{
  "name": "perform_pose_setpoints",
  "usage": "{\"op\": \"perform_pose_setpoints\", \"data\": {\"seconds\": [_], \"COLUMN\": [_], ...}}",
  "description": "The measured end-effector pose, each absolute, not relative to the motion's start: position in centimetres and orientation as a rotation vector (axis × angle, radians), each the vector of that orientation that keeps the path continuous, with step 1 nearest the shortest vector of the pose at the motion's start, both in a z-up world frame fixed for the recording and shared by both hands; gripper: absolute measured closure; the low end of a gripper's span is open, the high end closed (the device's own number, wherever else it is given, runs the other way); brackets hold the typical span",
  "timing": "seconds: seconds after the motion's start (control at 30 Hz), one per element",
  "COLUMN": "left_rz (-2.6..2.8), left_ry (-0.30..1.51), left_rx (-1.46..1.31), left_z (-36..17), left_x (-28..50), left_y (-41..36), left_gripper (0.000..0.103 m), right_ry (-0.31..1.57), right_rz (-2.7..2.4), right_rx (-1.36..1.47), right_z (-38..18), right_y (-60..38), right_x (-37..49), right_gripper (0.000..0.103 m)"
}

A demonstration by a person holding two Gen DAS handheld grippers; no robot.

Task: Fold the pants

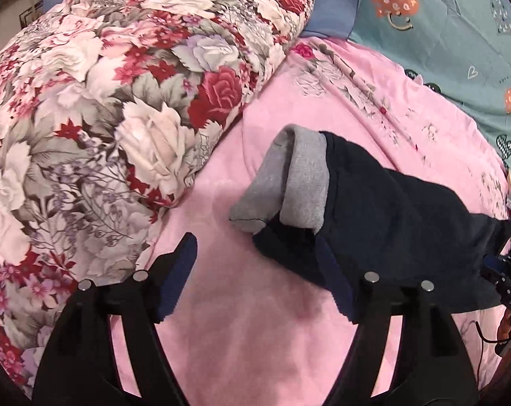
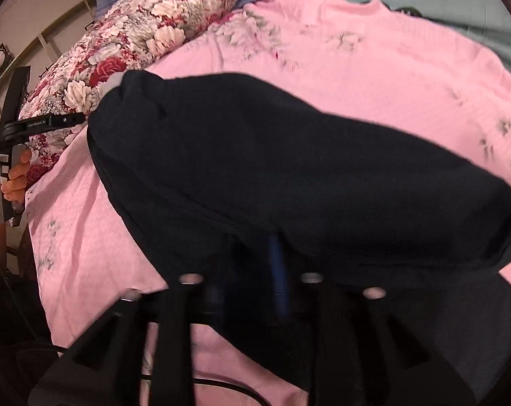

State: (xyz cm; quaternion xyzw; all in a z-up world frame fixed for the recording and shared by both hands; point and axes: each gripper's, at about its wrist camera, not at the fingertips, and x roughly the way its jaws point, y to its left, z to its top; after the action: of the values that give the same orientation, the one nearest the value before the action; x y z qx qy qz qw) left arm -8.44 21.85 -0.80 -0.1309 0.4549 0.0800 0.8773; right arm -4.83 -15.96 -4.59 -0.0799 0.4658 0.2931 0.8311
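Quilt [image 1: 103,101], floral and rolled, lies left of the pants [image 1: 390,220]. Left gripper [image 1: 255,270] hovers just beside the pants' grey-lined end, fingers [image 1: 184,264] wide and holding nothing, probably ready to take that end. The dark pants lie bunched on the pink bed sheet [image 1: 238,338]. Right gripper [image 2: 279,270], at the pants' right end, appears closed on the cloth, seemingly lifting it for a fold.

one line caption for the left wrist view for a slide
Open left gripper hovers over a pink bedsheet beside dark pants with grey cuffs, floral quilt at left.
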Motion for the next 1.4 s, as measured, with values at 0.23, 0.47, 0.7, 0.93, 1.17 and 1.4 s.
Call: {"op": "perform_pose_setpoints", "data": {"seconds": [0.23,0.47,0.7,0.93,1.17,1.4], "left_rz": [0.134,0.135,0.145,0.174,0.258,0.271], "left_ry": [1.065,1.171,1.181,1.166,1.042,1.105], "left_rx": [-0.364,-0.407,-0.455,-0.671,-0.447,-0.403], "left_z": [-1.6,-3.2,-3.0,-5.2,-0.3,-1.2], "left_x": [-6.4,-4.0,-3.1,-2.1,-4.0,-5.2], "left_y": [20.4,18.3,17.5,19.3,17.2,19.0], "left_gripper": [0.026,0.048,0.065,0.062,0.093,0.093], "right_ry": [0.793,0.672,0.677,0.69,0.729,0.742], "right_rz": [0.295,0.162,0.151,0.134,0.106,0.147], "right_rx": [-0.178,0.085,0.162,0.089,0.156,0.106], "right_z": [-0.4,0.0,-0.4,-0.2,-1.3,-1.2], "right_y": [-19.6,-26.0,-29.6,-28.2,-29.6,-28.4], "right_x": [-3.3,-2.5,-2.5,-3.1,-2.4,-2.6], "right_gripper": [0.056,0.051,0.051,0.051,0.051,0.051]}}
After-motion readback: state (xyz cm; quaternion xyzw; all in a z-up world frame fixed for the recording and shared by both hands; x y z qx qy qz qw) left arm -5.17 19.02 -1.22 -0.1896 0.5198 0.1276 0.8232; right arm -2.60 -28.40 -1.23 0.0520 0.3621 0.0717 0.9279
